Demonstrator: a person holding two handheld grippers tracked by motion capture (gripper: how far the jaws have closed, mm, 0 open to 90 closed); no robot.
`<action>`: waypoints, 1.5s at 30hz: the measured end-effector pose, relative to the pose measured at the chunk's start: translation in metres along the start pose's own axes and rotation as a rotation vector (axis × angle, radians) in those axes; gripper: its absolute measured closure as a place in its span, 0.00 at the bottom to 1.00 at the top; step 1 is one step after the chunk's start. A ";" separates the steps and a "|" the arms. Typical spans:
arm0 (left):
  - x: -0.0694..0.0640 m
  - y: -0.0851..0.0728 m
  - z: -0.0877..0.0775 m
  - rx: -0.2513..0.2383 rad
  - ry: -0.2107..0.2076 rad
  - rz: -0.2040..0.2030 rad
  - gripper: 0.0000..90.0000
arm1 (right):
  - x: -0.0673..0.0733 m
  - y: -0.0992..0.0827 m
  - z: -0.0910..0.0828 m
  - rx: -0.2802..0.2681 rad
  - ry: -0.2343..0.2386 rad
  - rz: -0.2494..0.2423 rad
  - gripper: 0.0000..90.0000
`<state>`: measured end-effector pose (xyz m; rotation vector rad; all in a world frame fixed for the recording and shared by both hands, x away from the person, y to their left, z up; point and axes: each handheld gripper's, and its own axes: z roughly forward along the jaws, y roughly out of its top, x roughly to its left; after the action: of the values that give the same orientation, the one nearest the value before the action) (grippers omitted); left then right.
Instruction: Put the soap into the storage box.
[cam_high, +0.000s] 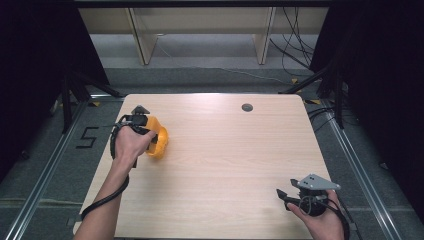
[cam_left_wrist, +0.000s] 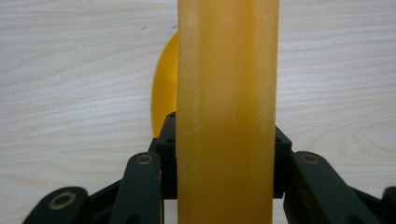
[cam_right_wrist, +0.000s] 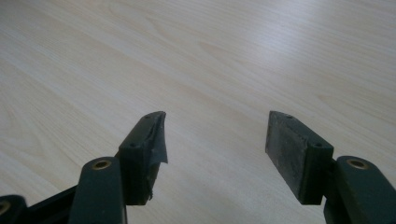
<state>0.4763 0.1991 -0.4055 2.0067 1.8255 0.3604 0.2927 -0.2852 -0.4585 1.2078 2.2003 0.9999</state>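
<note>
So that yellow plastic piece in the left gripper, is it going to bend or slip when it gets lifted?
Probably stiff: the yellow plastic piece runs straight between the pads of the left gripper with no visible bowing. Its surface looks smooth and slightly glossy, so it could slide if the grip loosens. It seems thin-walled and likely light; its curved orange body might rock on the table when set down.

My left gripper (cam_high: 150, 131) clamped on an orange object (cam_high: 159, 142) near the table's (cam_high: 225, 150) left edge, my right gripper (cam_high: 287, 197) with jaws apart by its near right corner, round grommet (cam_high: 247, 107) by the far edge.
</note>
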 end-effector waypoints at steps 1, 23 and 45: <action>0.000 0.001 0.002 0.007 0.001 -0.003 0.67 | 0.000 0.000 0.000 0.003 0.004 0.005 0.43; -0.002 0.005 0.027 0.040 0.020 -0.012 0.67 | 0.000 0.000 0.001 0.010 0.023 0.025 0.43; 0.000 0.005 0.041 0.052 0.020 -0.005 0.66 | 0.000 -0.001 0.001 -0.001 0.004 0.006 0.42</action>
<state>0.4989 0.1936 -0.4396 2.0398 1.8702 0.3362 0.2928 -0.2849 -0.4594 1.2135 2.2007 1.0065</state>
